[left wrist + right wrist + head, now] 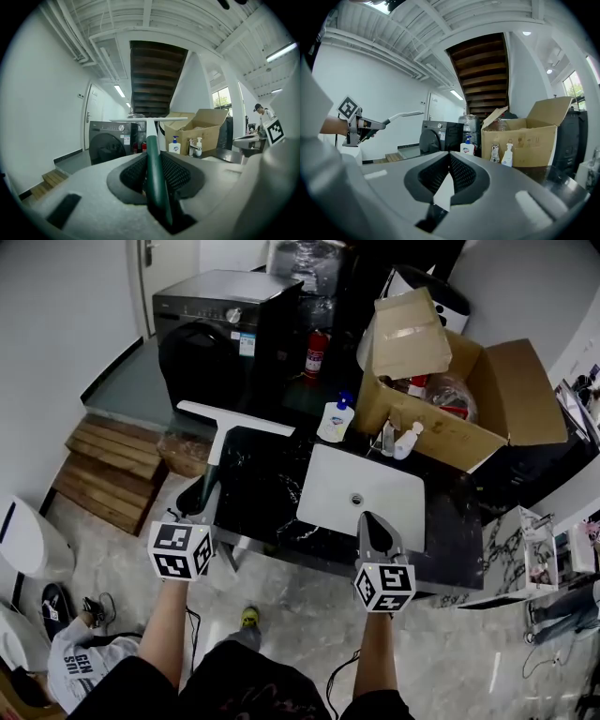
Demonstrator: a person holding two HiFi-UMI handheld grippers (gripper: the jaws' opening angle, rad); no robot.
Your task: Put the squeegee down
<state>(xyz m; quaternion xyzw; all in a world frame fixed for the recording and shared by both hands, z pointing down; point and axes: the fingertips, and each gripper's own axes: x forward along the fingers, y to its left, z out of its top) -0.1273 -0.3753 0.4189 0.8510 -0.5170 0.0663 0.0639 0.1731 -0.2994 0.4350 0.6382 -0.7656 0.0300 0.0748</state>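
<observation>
Squeegee (223, 440): white blade, green handle. The handle is clamped in the left gripper (201, 495), with the blade crosswise above the dark desk (267, 498), left of the sink (323, 474). Right gripper (369, 519): jaws together, empty, at the sink's near edge. Handling advice: lower it level onto bare desk left of the sink, clear of the soap bottle (336, 420). Release only once it rests flat.
</observation>
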